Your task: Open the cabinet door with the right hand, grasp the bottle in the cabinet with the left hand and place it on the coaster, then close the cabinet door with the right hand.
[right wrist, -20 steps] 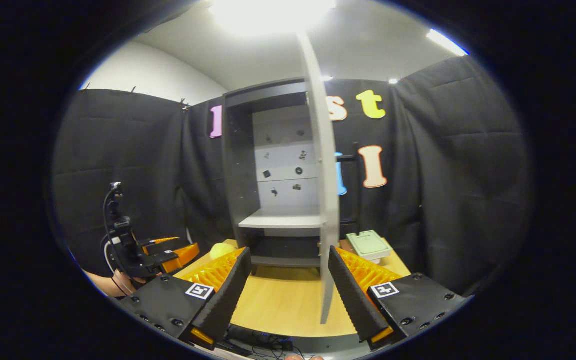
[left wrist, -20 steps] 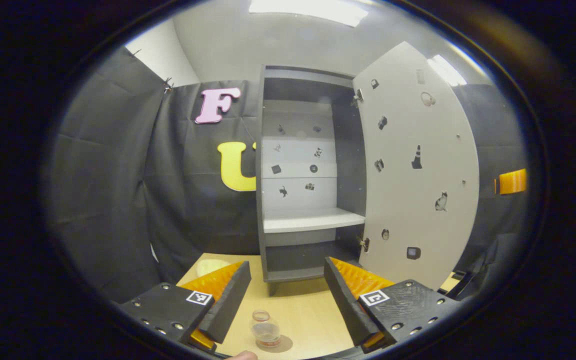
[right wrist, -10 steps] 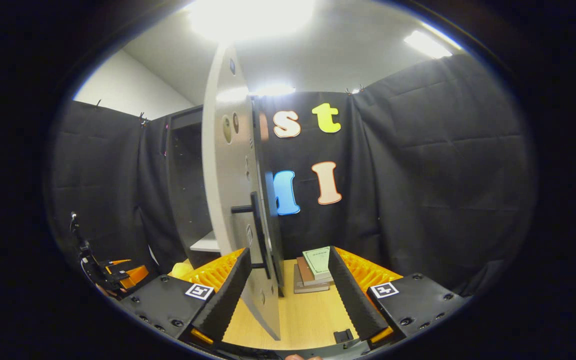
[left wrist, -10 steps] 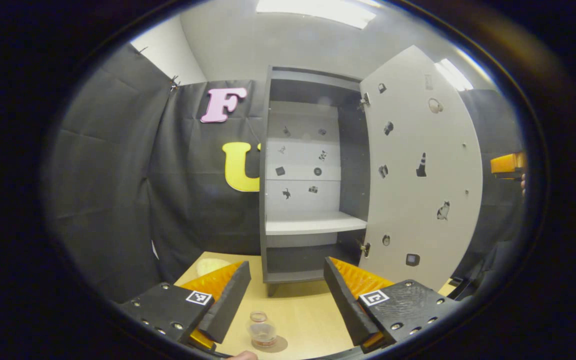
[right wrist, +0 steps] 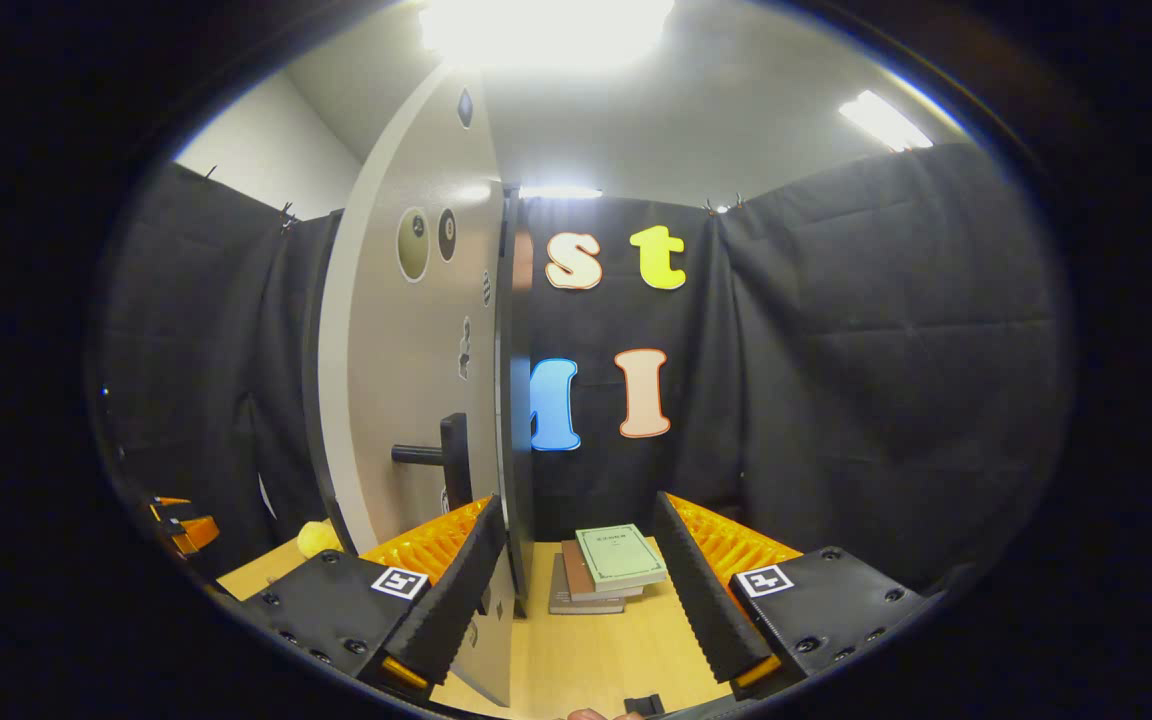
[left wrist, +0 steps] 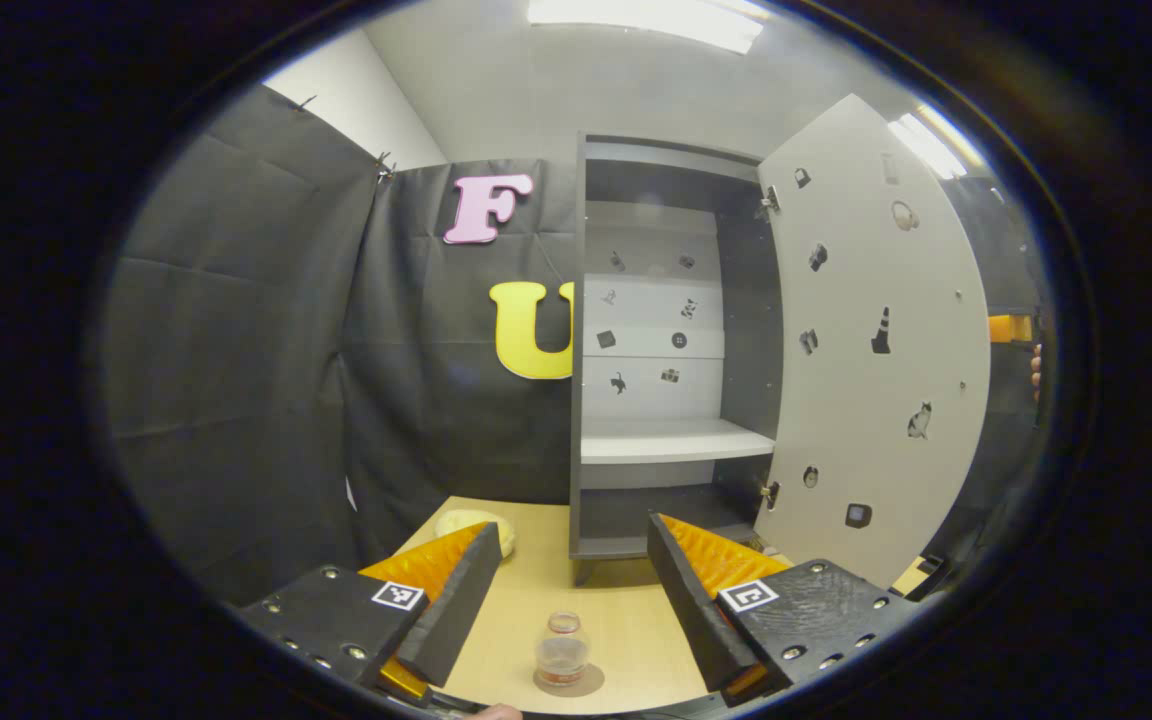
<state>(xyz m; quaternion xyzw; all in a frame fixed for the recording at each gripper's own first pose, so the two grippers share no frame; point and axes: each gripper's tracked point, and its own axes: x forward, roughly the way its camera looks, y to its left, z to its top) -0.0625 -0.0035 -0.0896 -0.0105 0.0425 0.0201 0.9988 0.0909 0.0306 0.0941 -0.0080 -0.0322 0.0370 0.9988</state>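
Left hand-held gripper (left wrist: 569, 585) wide open, empty; bottle (left wrist: 562, 650) upright on coaster (left wrist: 589, 684), neck up.

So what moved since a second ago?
The right gripper swung from facing the cabinet's inside to the door's outer side, by its handle; it is open. The bottle stayed on the coaster, and the left gripper stayed open.

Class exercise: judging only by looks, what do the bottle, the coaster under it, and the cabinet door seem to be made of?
Bottle: clear plastic or glass, since the table shows through it. Coaster: thin, matte brown disc, perhaps cork or wood, hard to tell. Cabinet door: smooth, light, matte flat panel, likely laminated board, dotted with small stickers.
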